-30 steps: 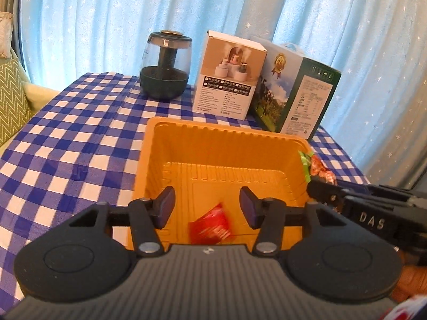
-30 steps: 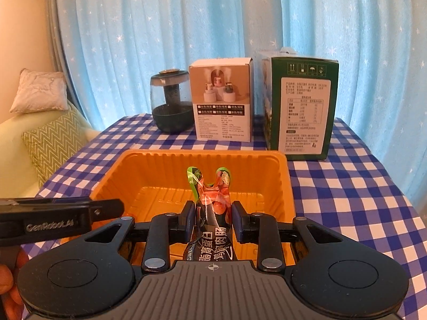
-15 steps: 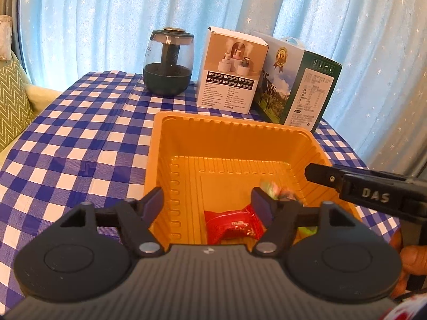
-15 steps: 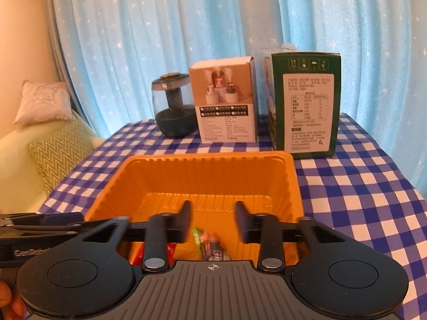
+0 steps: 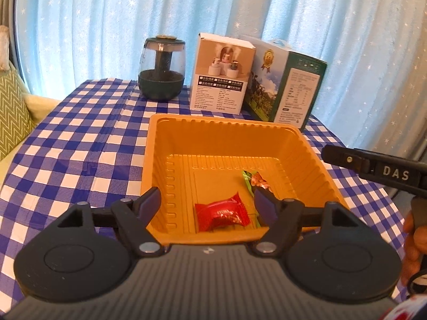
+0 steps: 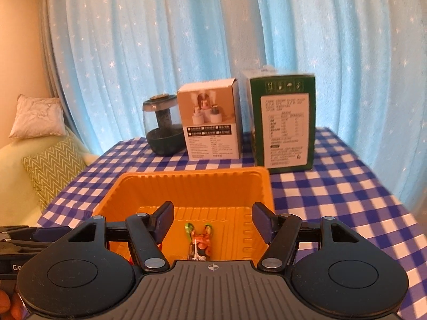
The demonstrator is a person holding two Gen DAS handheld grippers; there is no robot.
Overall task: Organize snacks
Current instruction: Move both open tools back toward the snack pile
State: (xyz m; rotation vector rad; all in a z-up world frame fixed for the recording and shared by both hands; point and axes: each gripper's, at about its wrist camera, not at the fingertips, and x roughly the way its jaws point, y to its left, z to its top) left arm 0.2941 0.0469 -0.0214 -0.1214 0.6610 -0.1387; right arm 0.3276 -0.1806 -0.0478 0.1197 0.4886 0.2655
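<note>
An orange plastic tray point(image 5: 224, 130) sits on the blue checked tablecloth. A red snack packet point(image 5: 221, 214) and a green-and-brown snack packet point(image 5: 254, 181) lie in the tray. My left gripper point(image 5: 209, 204) is open and empty above the tray's near edge. My right gripper point(image 6: 212, 220) is open and empty above the tray point(image 6: 192, 180), with the green-and-brown packet point(image 6: 198, 242) lying below it. The right gripper's finger also shows at the right of the left wrist view point(image 5: 373, 164).
Behind the tray stand a dark glass jar point(image 5: 162, 70), a white carton point(image 5: 221, 74) and a green carton point(image 5: 287, 82). Blue star curtains hang behind the table. A sofa with cushions point(image 6: 52, 168) is at the left.
My right gripper opened and let the green-and-brown packet drop into the tray, then drew back and up. My left gripper also pulled back and opened a little wider.
</note>
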